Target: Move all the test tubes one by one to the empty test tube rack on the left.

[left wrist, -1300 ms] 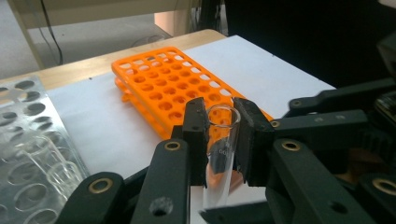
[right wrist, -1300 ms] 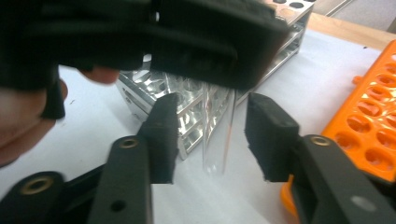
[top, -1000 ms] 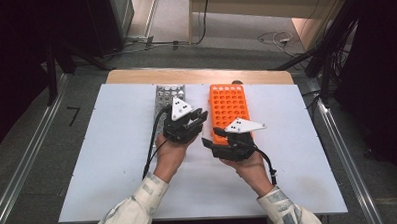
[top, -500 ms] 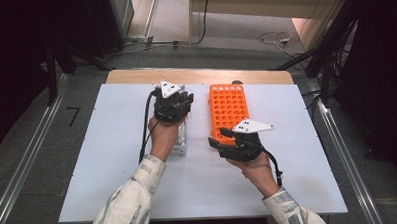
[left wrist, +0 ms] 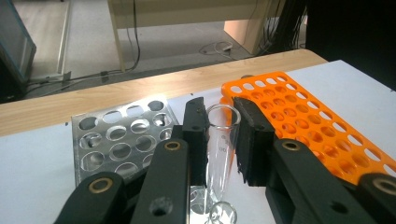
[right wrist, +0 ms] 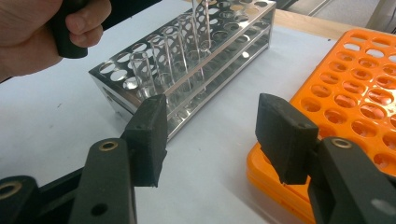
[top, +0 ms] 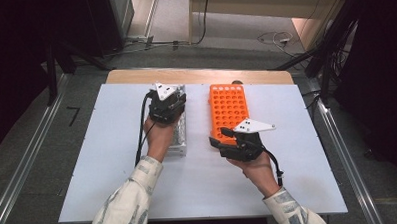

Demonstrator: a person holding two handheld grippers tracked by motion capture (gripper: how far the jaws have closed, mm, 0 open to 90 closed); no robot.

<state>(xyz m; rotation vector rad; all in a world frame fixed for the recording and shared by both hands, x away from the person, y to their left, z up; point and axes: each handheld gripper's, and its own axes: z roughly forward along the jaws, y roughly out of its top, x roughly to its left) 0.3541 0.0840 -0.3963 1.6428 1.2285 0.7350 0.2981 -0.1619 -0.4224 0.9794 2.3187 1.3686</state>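
Near the counter's far edge, we are pinching an upright glass tube (left wrist: 221, 140) in the left gripper (left wrist: 219, 135), the orange rack (top: 228, 111) lying just right; the right gripper (right wrist: 210, 135) is idling, jaws spread.

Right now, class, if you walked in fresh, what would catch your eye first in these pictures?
Most likely the bright orange rack on the white table, right of centre, its holes empty. Next, the clear glass tube standing upright between the left gripper jaws, over the shiny metal rack. The right gripper hangs open by the orange rack's near corner.
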